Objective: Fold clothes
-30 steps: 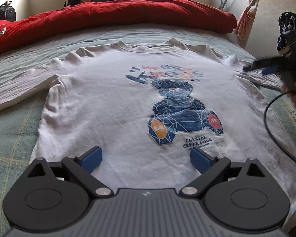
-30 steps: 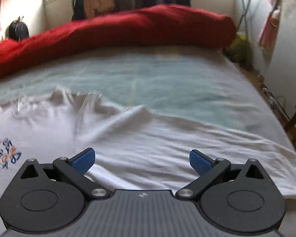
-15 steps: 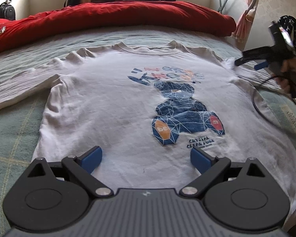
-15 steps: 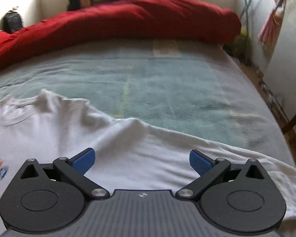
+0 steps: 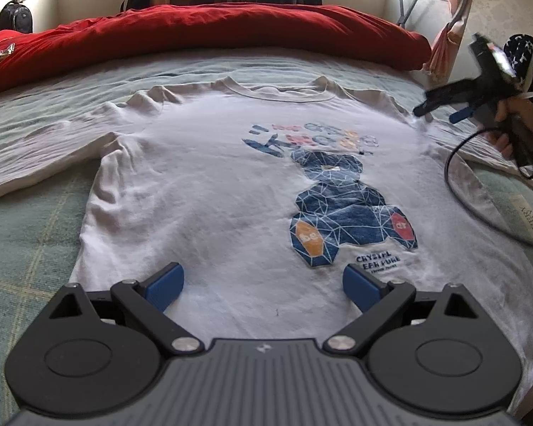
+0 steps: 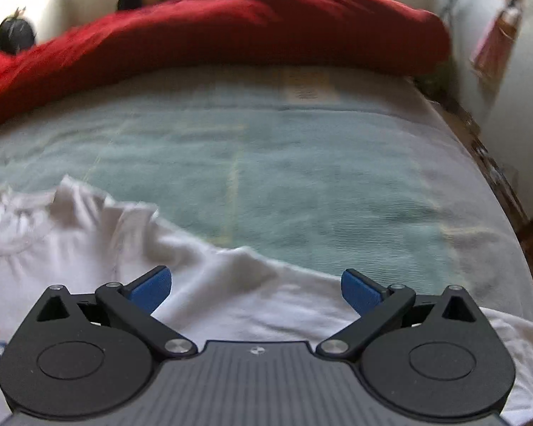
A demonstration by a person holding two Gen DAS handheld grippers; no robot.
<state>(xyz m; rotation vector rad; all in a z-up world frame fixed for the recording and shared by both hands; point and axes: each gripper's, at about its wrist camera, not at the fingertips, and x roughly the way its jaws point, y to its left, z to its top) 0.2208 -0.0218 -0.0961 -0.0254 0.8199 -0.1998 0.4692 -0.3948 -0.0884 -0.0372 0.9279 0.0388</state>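
A white long-sleeved shirt (image 5: pixel 213 191) with a blue geometric bear print (image 5: pixel 341 209) lies face up and spread flat on the bed. My left gripper (image 5: pixel 263 284) is open just above its bottom hem, nothing between the blue pads. In the left wrist view my right gripper (image 5: pixel 440 110) hovers open over the shirt's right shoulder, held by a hand (image 5: pixel 522 120). From its own camera, the right gripper (image 6: pixel 256 289) stands open above the shirt's right sleeve (image 6: pixel 252 291), near the shoulder seam. The collar (image 6: pixel 14 227) shows at the left.
The bed carries a pale green blanket (image 6: pixel 302 177). A rolled red duvet (image 5: pixel 209 32) lies across the far end. A black cable (image 5: pixel 462 191) trails from the right gripper over the shirt. The bed's right edge (image 6: pixel 497 184) drops toward a wall and curtain.
The right gripper has moved forward and left along the sleeve toward the shoulder and collar. The left gripper has barely shifted over the hem.
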